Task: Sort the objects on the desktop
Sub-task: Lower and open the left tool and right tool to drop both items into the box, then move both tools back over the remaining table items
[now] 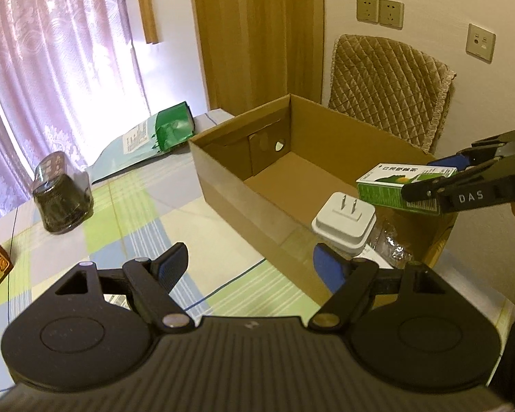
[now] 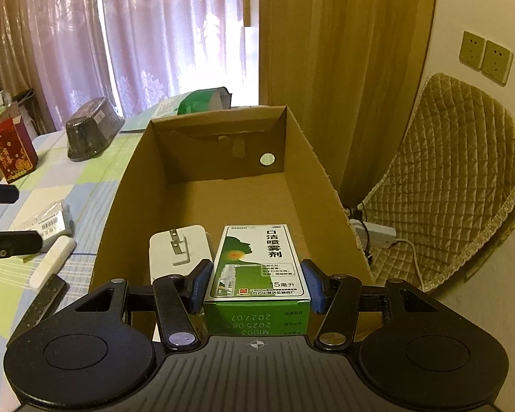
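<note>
My right gripper (image 2: pixel 257 285) is shut on a green and white spray box (image 2: pixel 259 261), held flat over the near end of an open cardboard box (image 2: pixel 312 158). In the left wrist view the same spray box (image 1: pixel 395 185) hangs above the carton's near right corner. A white plug adapter (image 2: pixel 180 250), prongs up, sits just left of it by the carton's left wall (image 1: pixel 223 185). My left gripper (image 1: pixel 250 264) is open with nothing between its fingers, low over the checked tablecloth (image 1: pixel 137 219) beside the carton.
A dark plastic-wrapped tub (image 1: pixel 61 202), a red box (image 2: pixel 10 151) and a green bag (image 1: pixel 171 127) lie left and behind. A silver packet (image 2: pixel 48 226), white stick (image 2: pixel 53 261) and black remote (image 2: pixel 41 305) lie left of the carton. A quilted chair (image 2: pixel 456 171) stands right.
</note>
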`<state>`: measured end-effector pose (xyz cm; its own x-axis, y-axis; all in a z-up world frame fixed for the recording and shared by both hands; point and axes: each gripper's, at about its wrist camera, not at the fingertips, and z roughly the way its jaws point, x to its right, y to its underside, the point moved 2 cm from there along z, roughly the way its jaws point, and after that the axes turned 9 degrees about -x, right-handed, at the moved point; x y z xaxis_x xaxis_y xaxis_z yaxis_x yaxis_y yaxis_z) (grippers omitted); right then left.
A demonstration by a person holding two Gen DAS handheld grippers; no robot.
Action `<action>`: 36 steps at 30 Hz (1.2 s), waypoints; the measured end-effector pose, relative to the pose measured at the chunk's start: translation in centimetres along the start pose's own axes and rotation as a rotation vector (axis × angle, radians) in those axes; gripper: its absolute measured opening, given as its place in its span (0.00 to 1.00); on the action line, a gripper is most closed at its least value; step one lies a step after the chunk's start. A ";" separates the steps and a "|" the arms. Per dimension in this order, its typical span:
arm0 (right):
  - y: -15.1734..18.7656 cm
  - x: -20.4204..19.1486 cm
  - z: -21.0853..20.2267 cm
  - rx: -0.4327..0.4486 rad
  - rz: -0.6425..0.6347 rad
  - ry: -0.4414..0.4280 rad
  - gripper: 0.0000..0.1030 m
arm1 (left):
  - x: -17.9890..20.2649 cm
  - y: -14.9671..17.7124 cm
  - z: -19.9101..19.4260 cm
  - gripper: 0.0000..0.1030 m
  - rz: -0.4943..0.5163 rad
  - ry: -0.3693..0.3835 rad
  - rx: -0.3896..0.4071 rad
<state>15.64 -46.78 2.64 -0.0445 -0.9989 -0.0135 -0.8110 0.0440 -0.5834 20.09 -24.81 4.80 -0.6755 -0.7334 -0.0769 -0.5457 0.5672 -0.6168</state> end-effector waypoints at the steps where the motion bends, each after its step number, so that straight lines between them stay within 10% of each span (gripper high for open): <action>1: 0.0 -0.1 0.1 -0.003 0.000 0.001 0.53 | -0.1 0.1 0.0 0.74 -0.002 -0.001 -0.002; 36: 0.3 -2.5 -0.4 0.007 0.013 -0.017 0.54 | -5.9 8.4 -2.4 0.76 -0.141 -0.086 -0.086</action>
<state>15.27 -44.30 2.88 -0.0454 -0.9984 -0.0348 -0.8062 0.0572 -0.5889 18.32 -14.82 2.00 -0.5465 -0.8350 -0.0636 -0.6748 0.4841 -0.5571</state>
